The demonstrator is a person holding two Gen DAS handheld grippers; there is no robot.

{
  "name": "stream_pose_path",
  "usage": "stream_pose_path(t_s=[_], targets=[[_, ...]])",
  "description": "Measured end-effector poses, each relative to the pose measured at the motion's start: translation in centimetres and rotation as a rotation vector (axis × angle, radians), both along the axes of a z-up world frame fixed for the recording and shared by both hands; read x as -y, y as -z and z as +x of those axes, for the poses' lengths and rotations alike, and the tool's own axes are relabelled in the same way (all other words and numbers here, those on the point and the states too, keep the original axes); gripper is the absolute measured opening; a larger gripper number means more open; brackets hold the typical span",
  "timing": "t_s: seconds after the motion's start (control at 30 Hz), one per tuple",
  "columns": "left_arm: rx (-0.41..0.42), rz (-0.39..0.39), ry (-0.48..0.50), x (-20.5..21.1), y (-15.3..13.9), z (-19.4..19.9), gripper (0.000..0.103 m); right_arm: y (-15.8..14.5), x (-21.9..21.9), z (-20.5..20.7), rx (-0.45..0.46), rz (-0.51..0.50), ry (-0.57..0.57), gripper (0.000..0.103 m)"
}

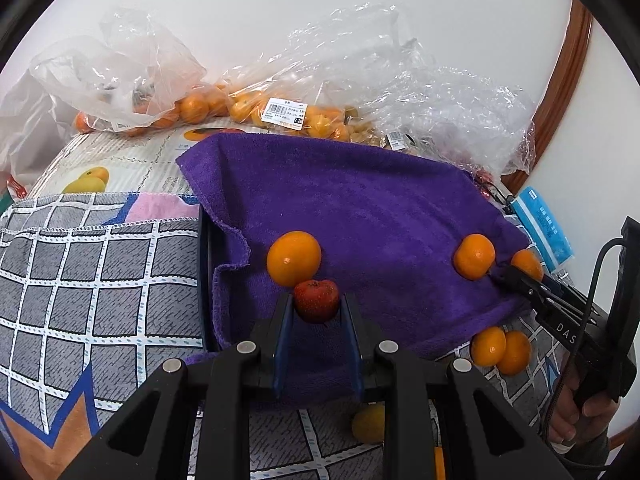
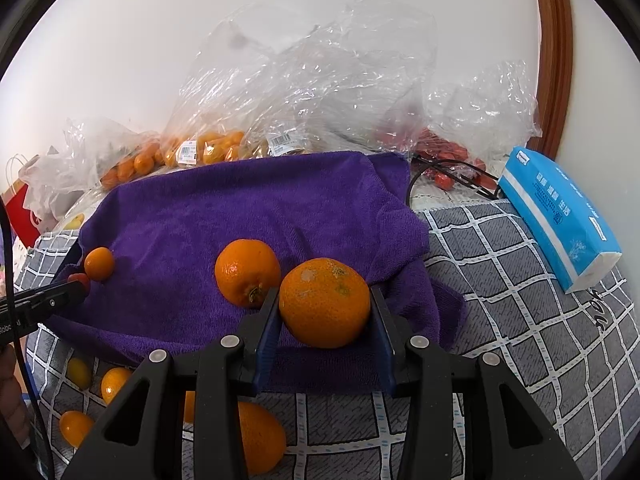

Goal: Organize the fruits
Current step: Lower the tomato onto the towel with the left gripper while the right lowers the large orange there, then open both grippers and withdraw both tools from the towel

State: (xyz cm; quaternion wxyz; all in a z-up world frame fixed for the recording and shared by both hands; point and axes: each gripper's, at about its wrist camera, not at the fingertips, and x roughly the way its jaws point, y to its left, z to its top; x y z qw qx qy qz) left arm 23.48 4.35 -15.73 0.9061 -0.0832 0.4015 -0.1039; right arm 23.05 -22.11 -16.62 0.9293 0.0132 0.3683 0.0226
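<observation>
Two fruits are held at once, one in each gripper, above a purple towel (image 1: 360, 208) spread over a surface covered by a grey checked cloth (image 1: 100, 280).

In the left wrist view, low and centre of the frame, the left gripper (image 1: 316, 308) has its fingers pinching a small red fruit (image 1: 316, 300), dimpled like a strawberry or hawthorn; I cannot tell which. It looks light and soft-skinned, so it would likely bruise under a hard squeeze. The pads meet it at its widest part on both sides, which seems the safest hold.

In the right wrist view, centre and slightly low, the right gripper (image 2: 325, 308) has its fingers closed around a large orange (image 2: 324, 302). It looks firm, rounded and fairly heavy for its kind, with a pebbled, slightly waxy peel that could roll or slip. Gripping across its middle, as here, should keep it from squirting out.

A second orange (image 2: 247, 272) rests on the towel just left of the held one, and a smaller orange fruit (image 2: 99, 263) sits at the left edge of the frame, near the left gripper's tip. More small orange fruits (image 2: 80, 424) lie on the checked cloth at lower left. Clear plastic bags (image 2: 304, 92) of fruit fill the upper half, and a blue tissue pack (image 2: 560, 216) lies at right.
</observation>
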Motion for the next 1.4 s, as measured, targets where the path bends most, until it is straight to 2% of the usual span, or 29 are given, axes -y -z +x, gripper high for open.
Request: stream_pose_path(t_s=[0.33,0.4,0.6,0.67,0.8,0.9,1.1,1.4], targets=[[0.004,-0.003,-0.003,0.0,0.0,0.0,0.023,-0.1,-0.2,-0.3,0.004,-0.012,-0.015,0.042],[0.003,-0.009,0.000,0.0,0.0,0.0,0.025,-0.1,-0.3,-0.5,0.007,-0.014,-0.024,0.046],[0.014,-0.026,0.010,0.1,-0.4,-0.4,0.036,-0.2,-0.3,-0.6,0.009,-0.016,-0.020,0.049],[0.025,-0.032,0.012,0.1,-0.6,-0.6,0.045,-0.3,-0.2,-0.7,0.011,-0.009,-0.012,0.051],[0.055,-0.038,0.009,0.2,-1.0,-1.1,0.054,-0.3,0.0,-0.7,0.011,0.001,0.000,0.053],[0.063,-0.024,-0.006,0.2,-1.1,-1.2,0.054,-0.4,0.0,-0.8,0.011,0.002,-0.002,0.053],[0.075,-0.046,-0.026,0.1,-1.4,-1.5,0.054,-1.1,-0.2,-1.0,0.016,0.012,-0.010,0.053],[0.109,-0.056,-0.032,-0.1,-2.3,-2.3,0.054,-3.9,-0.8,-3.4,0.050,-0.001,-0.002,0.053]])
